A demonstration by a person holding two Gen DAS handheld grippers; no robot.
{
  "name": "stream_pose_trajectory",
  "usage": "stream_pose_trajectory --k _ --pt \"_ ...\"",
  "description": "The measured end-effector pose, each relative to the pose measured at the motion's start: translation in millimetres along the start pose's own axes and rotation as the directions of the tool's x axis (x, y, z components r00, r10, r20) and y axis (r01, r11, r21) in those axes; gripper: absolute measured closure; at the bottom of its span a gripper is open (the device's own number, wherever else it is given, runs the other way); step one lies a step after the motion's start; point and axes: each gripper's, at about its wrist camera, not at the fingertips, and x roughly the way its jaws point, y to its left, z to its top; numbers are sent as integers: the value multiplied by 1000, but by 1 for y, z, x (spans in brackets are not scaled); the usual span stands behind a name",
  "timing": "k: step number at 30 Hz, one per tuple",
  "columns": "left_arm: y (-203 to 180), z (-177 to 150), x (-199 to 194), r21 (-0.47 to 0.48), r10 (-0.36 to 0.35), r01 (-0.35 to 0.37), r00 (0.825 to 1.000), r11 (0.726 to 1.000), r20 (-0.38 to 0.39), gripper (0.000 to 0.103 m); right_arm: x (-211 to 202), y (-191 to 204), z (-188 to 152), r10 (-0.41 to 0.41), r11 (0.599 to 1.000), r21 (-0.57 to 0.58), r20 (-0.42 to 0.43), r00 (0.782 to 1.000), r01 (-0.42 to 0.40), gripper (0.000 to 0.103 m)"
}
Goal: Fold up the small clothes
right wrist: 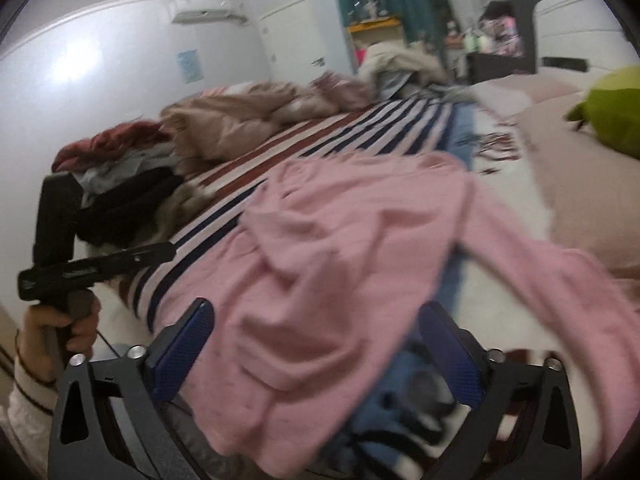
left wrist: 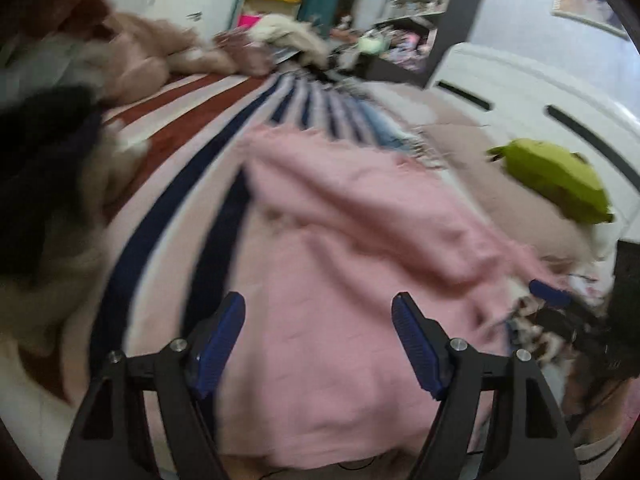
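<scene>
So, your left gripper [left wrist: 319, 306]: fingers spread wide, ribbed blue pads on black arms, nothing pinched; pink cloth lies below the gap
Your right gripper [right wrist: 320, 314]: fingers spread as well, blue pads apart; the pink cloth runs down between and in front of them, and blur hides whether either pad touches it
Pink garment [right wrist: 340, 248]: soft matte knit, rumpled into broad folds; it lies on the bed at the centre of both views, a long sleeve-like strip trailing toward 4 o'clock in the right wrist view
Striped blanket [left wrist: 180, 184]: flat woven cover under the garment, navy, rust and pale bands running toward 12 o'clock
Clothes pile [right wrist: 132, 184]: lumpy heap at 9 o'clock in the right wrist view, dark, red, grey and furry tan pieces
Green cushion [left wrist: 556, 176]: rounded, yellow-green, at 2 o'clock in the left wrist view, well apart from the garment
Your left hand [right wrist: 60, 332]: wrapped round a black handle at 8 o'clock in the right wrist view, striped cuff below
</scene>
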Motion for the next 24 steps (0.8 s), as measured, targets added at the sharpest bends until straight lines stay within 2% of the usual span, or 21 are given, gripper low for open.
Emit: stream_pose_trajectory --k 1,2,3,4,5,6,7,8,9,11,14,16,18,20,23,24 --pt "6 -9 7 -6 13 -13 1000 1000 -20 36 10 3 -1 -10 1000 -1 -24 1000 10 33" --pt "11 -16 12 -7 16 -16 999 1000 -36 46 21 6 -2 -20 1000 1 -50 999 20 42" --pt "11 -22 19 -10 15 -16 998 1000 -59 52 32 8 -4 -27 1000 4 -77 997 27 47" --pt "13 -29 26 -14 12 -14 997 1000 -78 63 40 9 -6 -30 999 6 -101 994 31 59" --pt "12 -34 22 -4 22 -23 998 1000 -62 67 49 12 -8 -30 1000 1 -130 991 30 76" --pt "5 -36 22 15 10 -9 998 1000 -56 77 53 15 -10 -36 999 -7 -143 989 35 84" --pt "1 -37 22 20 -29 31 997 999 -69 101 56 17 -10 -52 999 -21 -151 987 49 94" --pt "-3 -40 21 16 -80 81 993 997 -84 101 55 18 -10 -57 998 -26 -151 987 54 96" --pt "-8 -42 19 29 -89 92 993 995 -83 101 54 16 -8 -52 999 -20 -148 988 49 98" --pt "-24 -46 13 80 -68 73 995 994 -69 101 46 9 -1 -24 999 20 -122 992 26 100" --pt "-20 -55 -4 32 -72 73 997 997 -36 101 29 0 10 7 998 59 -79 997 -2 102" --pt "-7 -62 -16 14 -14 15 999 1000 -33 101 19 -2 15 11 998 62 -62 998 -7 102" --pt "4 -66 -17 9 10 -9 999 1000 -50 101 6 -11 17 -2 998 70 -49 999 6 102" --pt "8 -70 -17 -3 -6 6 998 1000 -66 101 -1 -24 15 -21 995 91 -55 998 26 102" --pt "0 -66 -14 54 26 -22 996 998 -80 100 -1 -46 4 -80 988 123 -94 992 91 102" --pt "0 -63 -15 65 27 -23 997 998 -69 95 0 -51 1 -94 986 128 -113 989 108 102"
